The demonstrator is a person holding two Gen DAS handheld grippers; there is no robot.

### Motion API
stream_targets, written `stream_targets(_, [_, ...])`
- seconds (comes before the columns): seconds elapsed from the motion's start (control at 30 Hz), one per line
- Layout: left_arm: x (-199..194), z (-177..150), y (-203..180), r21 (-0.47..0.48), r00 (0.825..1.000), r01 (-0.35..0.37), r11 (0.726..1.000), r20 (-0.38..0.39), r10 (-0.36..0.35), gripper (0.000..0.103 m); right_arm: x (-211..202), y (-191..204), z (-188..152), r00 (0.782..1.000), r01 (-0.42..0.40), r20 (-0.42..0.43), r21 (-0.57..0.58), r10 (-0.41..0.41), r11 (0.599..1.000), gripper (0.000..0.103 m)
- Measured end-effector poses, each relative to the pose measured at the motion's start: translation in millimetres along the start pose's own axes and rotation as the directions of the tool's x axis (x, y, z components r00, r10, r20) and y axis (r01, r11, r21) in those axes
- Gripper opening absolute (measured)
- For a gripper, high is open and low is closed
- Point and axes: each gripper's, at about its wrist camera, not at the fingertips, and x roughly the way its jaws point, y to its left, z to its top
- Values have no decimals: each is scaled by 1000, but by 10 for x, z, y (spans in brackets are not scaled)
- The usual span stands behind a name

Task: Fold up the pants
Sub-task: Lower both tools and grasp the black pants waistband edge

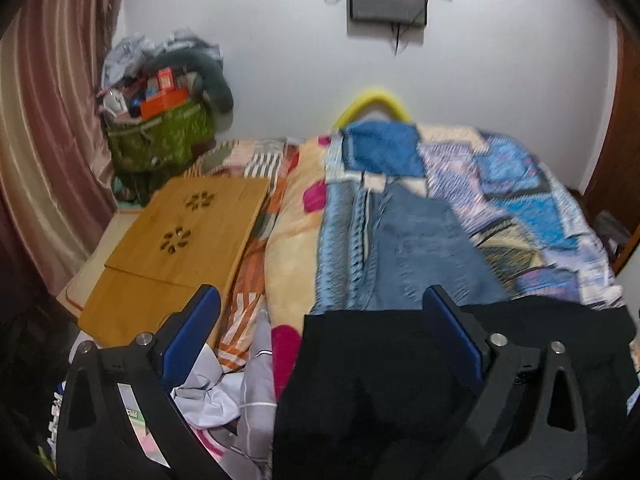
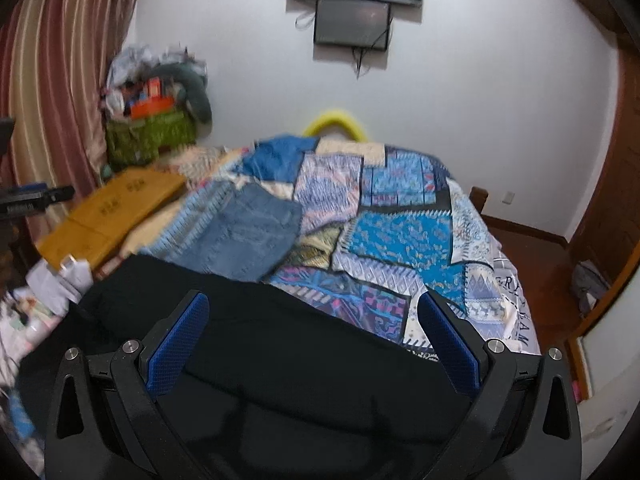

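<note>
Black pants (image 1: 372, 380) lie spread on the near part of the bed; they also show in the right wrist view (image 2: 280, 344). My left gripper (image 1: 320, 320) is open and empty, its blue pads wide apart above the pants' left part. My right gripper (image 2: 314, 320) is open and empty above the pants' middle and right part. A folded pair of blue jeans (image 1: 420, 256) lies just beyond the black pants; it also shows in the right wrist view (image 2: 248, 236).
A patchwork quilt (image 2: 400, 232) covers the bed. A wooden lap tray (image 1: 176, 240) lies at the left. A green bag (image 1: 160, 140) full of items stands in the far left corner. Crumpled white cloth (image 1: 224, 392) lies at the near left. A screen (image 2: 352, 24) hangs on the wall.
</note>
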Motion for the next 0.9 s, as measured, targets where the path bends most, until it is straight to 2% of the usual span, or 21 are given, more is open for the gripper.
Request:
stream_targets(0.13, [524,-53,75,-21,993,23,1000,-111,-25,90,367,-73,25,994,-50,-93,-14,49,999,103])
stream_targets(0.23, [904,-149,96,-57,977,44,997,-207,-55,84,649,-163,33,981,-101,-164,9,101,995,103])
stream_targets(0.3, [1125,-230,68,-55,960,53,997,-272,-66,81,800,-213,48,972,-126,-199,19,127,992,103])
stream_targets(0.4, [1444,-365,24,-34,933,32,999,-358,-42,74,1030,-257,75,959,-145,-243,8,143,989,103])
stream_targets(0.5, [1662,-454,25,-42,910,40,998,-412,-54,71,1213,-237,70,943,-172,-291,-7,163,985,102])
stream_targets(0.63, [1898,-565,29,-82,874,66,994,-477,-98,58,1429,-215,53,922,-200,-343,-28,179,979,96])
stream_targets(0.67, [1944,-594,31,-100,863,67,993,-493,-108,57,1474,-216,45,916,-207,-356,-25,185,978,94])
stream_targets(0.73, [1953,-624,22,-100,866,58,993,-491,-100,56,1575,-222,29,901,-224,-382,-9,203,975,84])
stream_targets(0.8, [1915,-635,-5,-85,872,51,995,-481,-86,50,1650,-211,4,888,-241,-401,9,224,971,79])
stream_targets(0.87, [1871,-627,-13,-77,878,48,996,-472,-79,40,1656,-200,-3,895,-238,-386,7,223,971,75])
stream_targets(0.9, [1858,-619,-18,-76,880,50,996,-469,-80,37,1647,-192,0,898,-240,-379,6,224,971,68])
